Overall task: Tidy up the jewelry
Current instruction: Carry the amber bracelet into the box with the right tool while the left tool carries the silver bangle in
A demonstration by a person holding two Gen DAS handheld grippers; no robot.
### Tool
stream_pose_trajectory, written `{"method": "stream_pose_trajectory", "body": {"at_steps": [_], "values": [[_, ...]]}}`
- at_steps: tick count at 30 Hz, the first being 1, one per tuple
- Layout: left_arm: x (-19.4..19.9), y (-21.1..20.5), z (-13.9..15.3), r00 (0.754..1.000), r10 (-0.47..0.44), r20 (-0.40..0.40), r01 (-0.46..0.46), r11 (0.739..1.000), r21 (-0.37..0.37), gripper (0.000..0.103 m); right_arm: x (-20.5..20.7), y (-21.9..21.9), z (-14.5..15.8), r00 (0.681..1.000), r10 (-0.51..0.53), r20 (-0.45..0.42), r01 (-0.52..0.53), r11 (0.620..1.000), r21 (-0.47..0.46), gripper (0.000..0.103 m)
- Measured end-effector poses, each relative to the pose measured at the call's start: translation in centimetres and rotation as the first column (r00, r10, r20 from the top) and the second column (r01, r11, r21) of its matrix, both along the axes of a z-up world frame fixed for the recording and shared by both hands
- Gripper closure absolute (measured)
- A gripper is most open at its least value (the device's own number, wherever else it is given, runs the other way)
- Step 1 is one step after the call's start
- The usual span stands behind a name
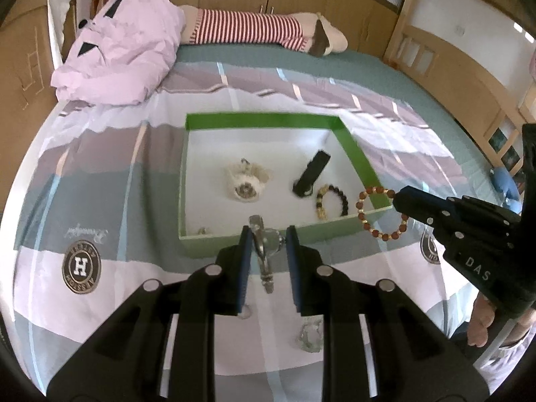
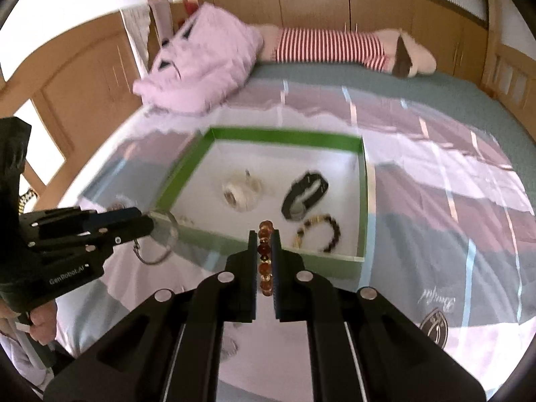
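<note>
Green box [image 1: 355,154] on striped bedsheet [image 1: 100,174] as landmark. Inside box, left to right: white watch [image 1: 246,181], black band [image 1: 310,174], dark bead bracelet [image 1: 331,201]. Pink quilt [image 1: 124,50] far behind box, left. Left gripper [image 1: 268,239] at near wall of box, jaws partly closed on silver bracelet [image 1: 263,254]. Right gripper [image 2: 264,239] at near right corner, jaws nearly closed, pinching brown bead bracelet [image 1: 382,214] above box rim.
</note>
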State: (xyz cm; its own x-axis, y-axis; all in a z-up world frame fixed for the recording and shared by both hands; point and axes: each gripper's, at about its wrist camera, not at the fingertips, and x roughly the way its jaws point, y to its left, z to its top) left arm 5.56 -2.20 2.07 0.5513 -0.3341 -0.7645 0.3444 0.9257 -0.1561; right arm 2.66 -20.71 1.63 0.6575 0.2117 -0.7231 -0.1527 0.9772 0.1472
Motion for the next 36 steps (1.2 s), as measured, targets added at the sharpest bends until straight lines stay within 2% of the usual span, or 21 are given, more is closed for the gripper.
{"method": "stream_pose_trajectory", "body": {"at_steps": [3, 9, 13, 17, 23, 25, 27, 30, 34, 36], "values": [[0.5, 0.2, 0.9, 1.000, 0.012, 0.025, -0.012, 1.000, 0.007, 0.083, 0.1, 0.1, 0.6, 0.998, 0.011, 0.055, -0.011, 1.000, 0.002, 0.096], [2.7, 0.4, 2.4, 0.998, 0.044, 0.053, -0.044, 0.999, -0.003, 0.083, 1.5, 0.1, 0.6, 0.997, 0.006, 0.082, -0.007, 1.000, 0.002, 0.096], [4.6, 0.5, 2.1, 0.997, 0.059, 0.044, -0.058, 0.998, -0.018, 0.083, 3.3, -0.4, 0.3, 0.995, -0.019, 0.097, 0.019, 1.000, 0.008, 0.096], [6.4, 0.3, 0.5, 0.997, 0.076, 0.027, -0.077, 0.997, 0.022, 0.083, 5.3, -1.3, -0.9, 0.996, -0.054, 0.070, 0.052, 0.998, 0.026, 0.096], [7.6, 0.6, -1.8, 0.996, 0.093, -0.010, -0.092, 0.995, 0.049, 0.083, 6.8, -1.8, -3.4, 0.997, -0.075, -0.020, 0.076, 0.997, 0.009, 0.095], [7.6, 0.8, -1.9, 0.995, 0.097, -0.014, -0.097, 0.994, 0.047, 0.082, 6.7, -1.8, -3.3, 0.997, -0.075, -0.018, 0.075, 0.997, 0.011, 0.084], [7.6, 0.9, -2.0, 0.995, 0.098, -0.025, -0.097, 0.995, 0.036, 0.077, 6.3, -1.8, -2.9, 0.997, -0.080, 0.002, 0.080, 0.997, 0.016, 0.058], [6.9, 0.9, -1.9, 0.995, 0.091, -0.030, -0.089, 0.995, 0.046, 0.077, 5.8, -1.8, -2.2, 0.997, -0.074, 0.011, 0.074, 0.997, 0.023, 0.056], [4.5, 1.1, -1.8, 0.996, 0.076, -0.039, -0.074, 0.996, 0.050, 0.077, 4.2, -1.4, -2.1, 0.999, -0.010, -0.054, 0.014, 0.998, 0.060, 0.056], [2.8, 1.3, -2.8, 0.996, 0.071, -0.062, -0.066, 0.995, 0.073, 0.077, 2.7, -0.8, -2.7, 0.995, 0.029, -0.097, -0.023, 0.998, 0.059, 0.056]]}}
